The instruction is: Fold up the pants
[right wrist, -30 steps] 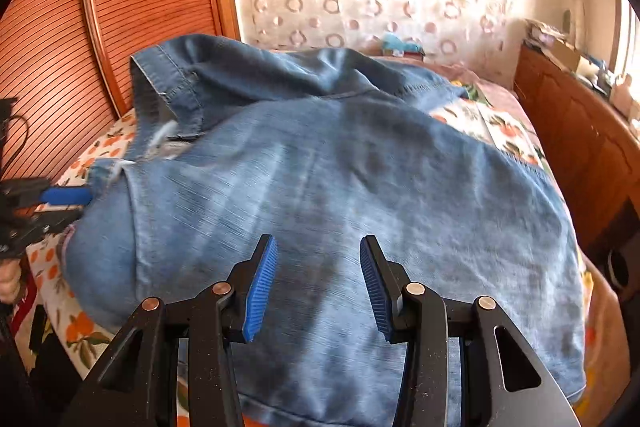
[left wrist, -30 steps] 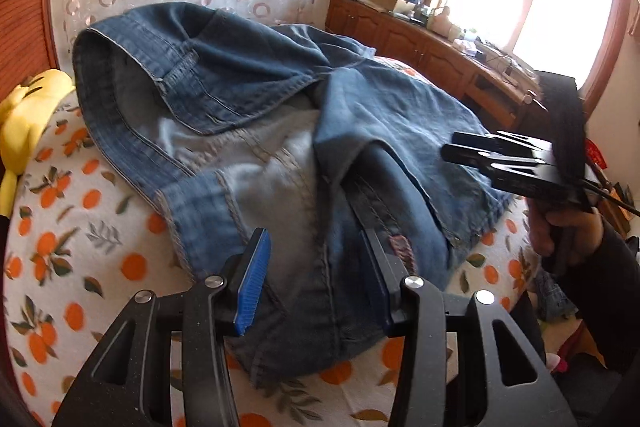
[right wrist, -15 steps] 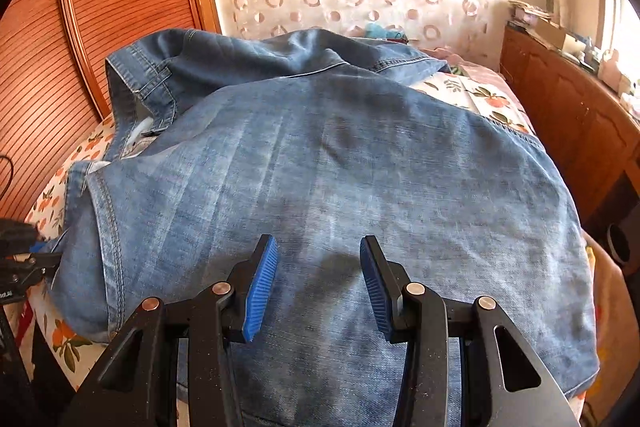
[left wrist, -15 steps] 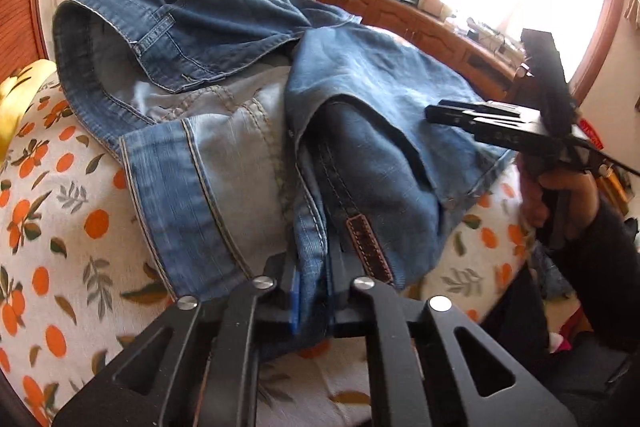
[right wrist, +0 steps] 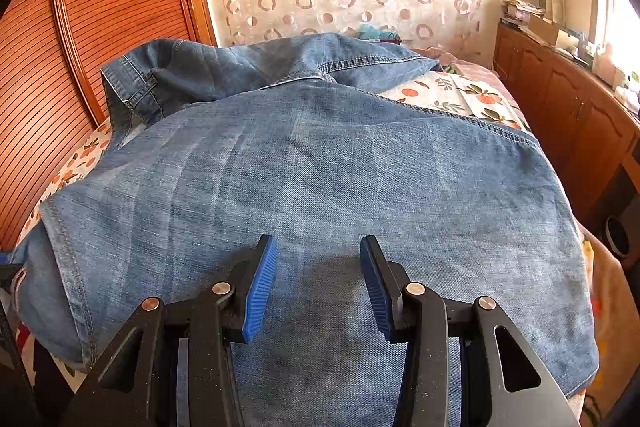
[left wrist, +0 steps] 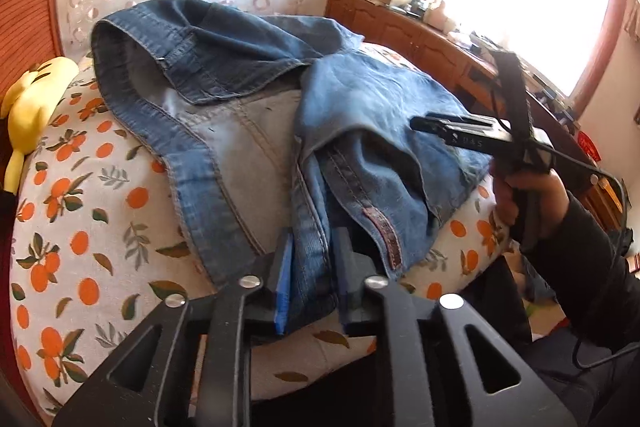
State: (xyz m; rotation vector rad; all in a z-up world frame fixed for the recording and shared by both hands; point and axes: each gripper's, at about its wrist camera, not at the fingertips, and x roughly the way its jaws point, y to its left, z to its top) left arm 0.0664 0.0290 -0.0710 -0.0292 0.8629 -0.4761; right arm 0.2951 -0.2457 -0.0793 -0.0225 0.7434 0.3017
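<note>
Between the left gripper's (left wrist: 310,279) pads sits a bunched fold of the jeans (left wrist: 280,131), waistband edge by the look of the brown leather patch (left wrist: 382,237) just right of the tool. A second ago those pads were spread wide over the denim; half a second ago they had clamped hard. Now the gap looks a bit wider but cloth still fills it, so the hold probably stands, maybe looser. Judgement: left side has its pinch, and the fold can start once the other side grabs too.

Right gripper (right wrist: 318,285) has not changed: fingers stay parted at medium width, hovering over the flat light-blue leg panel (right wrist: 320,167), holding nothing; contact with fabric unclear. From the left view it hangs above the jeans ahead and to the right.

Jeans lie rumpled across the orange-print bedsheet (left wrist: 80,219), beyond both tools. Yellow plush toy (left wrist: 30,99) far left of the left tool.
</note>
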